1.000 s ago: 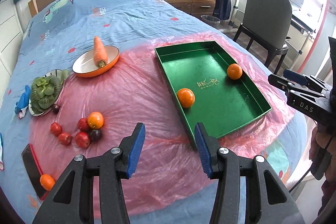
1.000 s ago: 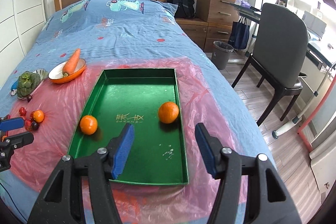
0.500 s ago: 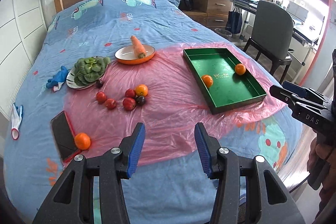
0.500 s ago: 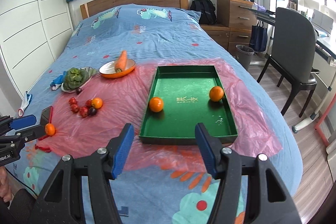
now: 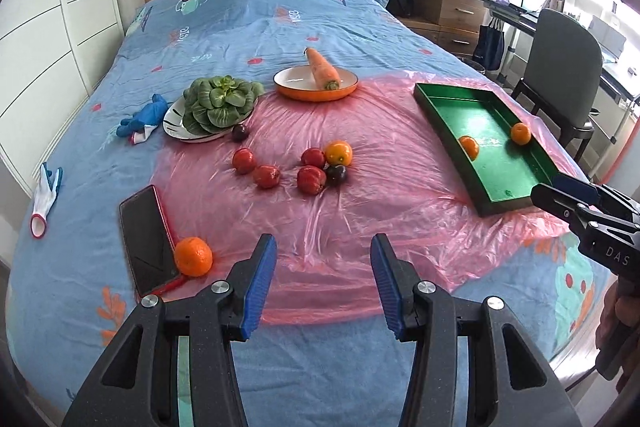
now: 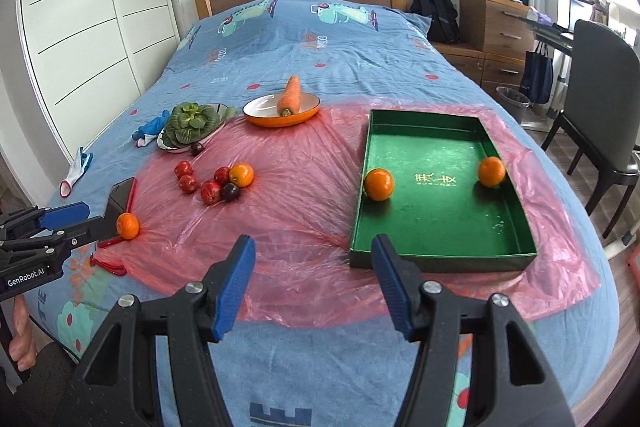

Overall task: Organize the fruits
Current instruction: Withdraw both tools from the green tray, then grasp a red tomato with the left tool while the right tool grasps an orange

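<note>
Both the left gripper (image 5: 323, 281) and right gripper (image 6: 313, 285) hang wide open and empty above the bed's near edge, two oranges (image 6: 379, 184) lying in the green tray (image 6: 442, 257), a third orange (image 5: 193, 256) beside the phone (image 5: 147, 235).

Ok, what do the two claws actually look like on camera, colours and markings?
Both look alike: the left claw and right claw have black plastic arms with silver screws and blue ribbed pads. Seen side-on, the left body reads "GenRobot.AI", the right "DAS", in white. Bare fingers grip each handle; no cables visible.

Carrot (image 5: 323, 69) on orange plate (image 5: 296, 91), greens (image 5: 218, 100) — phone (image 5: 147, 234), gloves (image 5: 46, 191)
</note>
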### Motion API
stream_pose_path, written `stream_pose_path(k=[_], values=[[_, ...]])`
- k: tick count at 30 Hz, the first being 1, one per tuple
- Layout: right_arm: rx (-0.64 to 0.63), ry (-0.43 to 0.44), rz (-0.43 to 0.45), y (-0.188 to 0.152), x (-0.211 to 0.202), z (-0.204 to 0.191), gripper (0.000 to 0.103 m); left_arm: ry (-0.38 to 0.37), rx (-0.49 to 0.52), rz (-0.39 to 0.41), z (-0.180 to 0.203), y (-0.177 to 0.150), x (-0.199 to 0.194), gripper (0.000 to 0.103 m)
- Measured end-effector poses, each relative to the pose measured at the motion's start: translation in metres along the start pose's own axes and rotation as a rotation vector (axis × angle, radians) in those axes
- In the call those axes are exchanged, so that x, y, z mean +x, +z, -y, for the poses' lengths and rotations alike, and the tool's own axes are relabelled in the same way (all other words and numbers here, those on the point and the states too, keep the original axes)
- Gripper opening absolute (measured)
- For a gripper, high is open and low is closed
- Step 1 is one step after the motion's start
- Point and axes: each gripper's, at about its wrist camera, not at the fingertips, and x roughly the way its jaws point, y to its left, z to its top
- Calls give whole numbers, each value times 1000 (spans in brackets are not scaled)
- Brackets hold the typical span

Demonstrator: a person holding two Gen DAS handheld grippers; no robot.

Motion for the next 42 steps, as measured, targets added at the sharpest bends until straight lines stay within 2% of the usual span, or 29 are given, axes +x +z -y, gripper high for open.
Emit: stream_pose_path(k=[6, 12, 21, 24, 28, 34, 37, 42], values=[[-13, 62, -49, 14, 66, -7, 103, 8, -63, 4, -28, 20, 42, 43], [-39, 115, -88, 33, 114, -19, 103, 5, -118, -2, -49, 24, 67, 43], [-115, 139, -177, 54, 158, -35, 103, -50, -178, -37, -55, 22, 105, 43], [-144, 142, -206, 57, 167, -39, 103, -64, -175, -75, -52, 25, 119, 43], [-114, 164, -221, 63, 178, -42, 103, -82, -136, -127, -47, 28, 133, 43], [-94, 231, -239, 72, 201, -60, 103, -137, -137, -183, -44, 33, 152, 43], [-85, 258, -254, 75, 215, -64, 95, -154, -122, -189, -40, 35, 160, 41], [-108, 269, -295, 79, 239, -67, 90, -169, -56, -206, -33, 36, 175, 31]])
